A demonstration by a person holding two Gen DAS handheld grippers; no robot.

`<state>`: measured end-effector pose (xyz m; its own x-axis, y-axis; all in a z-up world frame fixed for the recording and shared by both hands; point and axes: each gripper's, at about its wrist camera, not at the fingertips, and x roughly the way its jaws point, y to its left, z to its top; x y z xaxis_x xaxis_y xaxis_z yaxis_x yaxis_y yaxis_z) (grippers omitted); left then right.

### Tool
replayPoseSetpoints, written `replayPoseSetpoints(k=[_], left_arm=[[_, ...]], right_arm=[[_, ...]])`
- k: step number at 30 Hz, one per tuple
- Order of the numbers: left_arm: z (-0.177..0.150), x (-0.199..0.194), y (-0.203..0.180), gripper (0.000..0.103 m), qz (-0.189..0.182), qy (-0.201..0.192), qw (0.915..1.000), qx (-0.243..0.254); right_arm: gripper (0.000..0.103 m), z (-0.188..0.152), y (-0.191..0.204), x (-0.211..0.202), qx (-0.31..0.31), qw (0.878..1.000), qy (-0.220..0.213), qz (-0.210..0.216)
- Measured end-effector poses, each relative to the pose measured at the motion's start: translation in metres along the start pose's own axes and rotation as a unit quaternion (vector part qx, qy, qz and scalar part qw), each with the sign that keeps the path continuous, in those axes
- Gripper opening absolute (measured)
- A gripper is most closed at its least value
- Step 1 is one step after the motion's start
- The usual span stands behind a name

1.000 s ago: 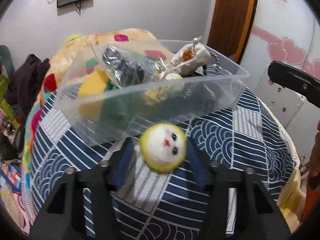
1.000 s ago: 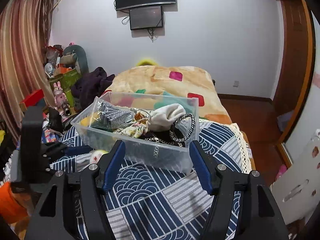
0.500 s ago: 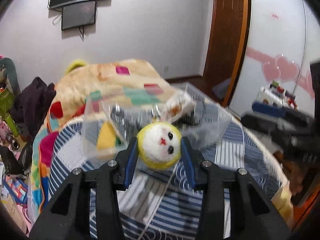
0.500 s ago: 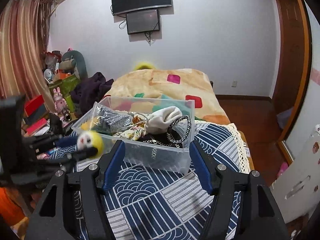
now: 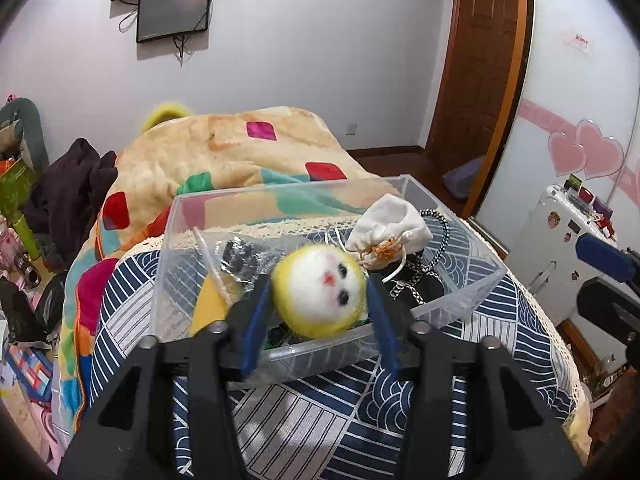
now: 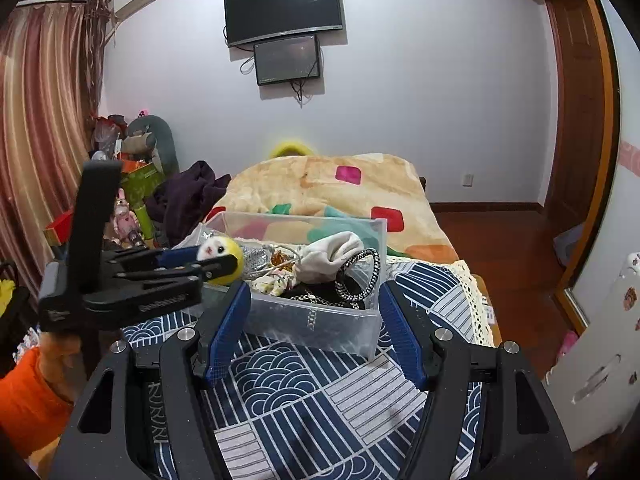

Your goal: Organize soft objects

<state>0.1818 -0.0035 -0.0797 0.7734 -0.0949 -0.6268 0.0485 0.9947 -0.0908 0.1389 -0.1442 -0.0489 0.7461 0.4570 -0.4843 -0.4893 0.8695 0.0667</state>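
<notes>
My left gripper (image 5: pixel 320 300) is shut on a yellow and white felt ball with a cat face (image 5: pixel 320 292), held just above the near rim of a clear plastic box (image 5: pixel 460 292). It also shows in the right wrist view (image 6: pixel 218 258) with the ball (image 6: pixel 222 258) over the box's left end (image 6: pixel 312 324). The box holds a white cloth pouch (image 5: pixel 392 224), a black and white cord (image 6: pixel 360 272), a silvery plastic bag (image 5: pixel 240 256) and something yellow (image 5: pixel 210 304). My right gripper (image 6: pixel 314 328) is open and empty, in front of the box.
The box stands on a blue and white patterned cover (image 6: pixel 304 392) with a lace edge. Behind it lies an orange blanket with coloured squares (image 5: pixel 224 152). Clutter and dark clothes (image 6: pixel 188 196) sit at the left. A white cabinet (image 5: pixel 560 240) stands at the right.
My left gripper closed on the felt ball on the cover in front of the box, lifted it and carried it forward over the box's near rim. The right gripper stayed open and hardly moved.
</notes>
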Motion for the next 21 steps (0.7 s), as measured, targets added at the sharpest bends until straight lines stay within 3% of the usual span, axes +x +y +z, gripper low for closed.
replayPoseSetpoints(k=[2,8,13,18,21], left_arm=[[0.000,-0.002,0.000,0.068,-0.002,-0.002,1.0000,-0.003],[-0.003,-0.032,-0.001,0.069,-0.012,-0.029,0.9995,0.000],[-0.004,-0.077,-0.005,0.072,-0.010,-0.080,0.9967,0.013],[-0.003,-0.124,-0.008,0.078,-0.004,-0.131,0.9911,0.023],[-0.003,-0.146,-0.010,0.090,0.004,-0.156,0.9873,0.028]], right_arm=[[0.063,0.001,0.001,-0.001,-0.003,1.000,-0.002,-0.001],[0.063,0.003,0.006,-0.003,-0.015,1.000,-0.010,-0.011],[0.064,0.008,0.010,-0.012,-0.019,0.999,-0.026,-0.015],[0.073,0.017,0.016,-0.030,-0.020,0.998,-0.063,-0.016],[0.080,0.023,0.020,-0.041,-0.022,0.996,-0.088,-0.021]])
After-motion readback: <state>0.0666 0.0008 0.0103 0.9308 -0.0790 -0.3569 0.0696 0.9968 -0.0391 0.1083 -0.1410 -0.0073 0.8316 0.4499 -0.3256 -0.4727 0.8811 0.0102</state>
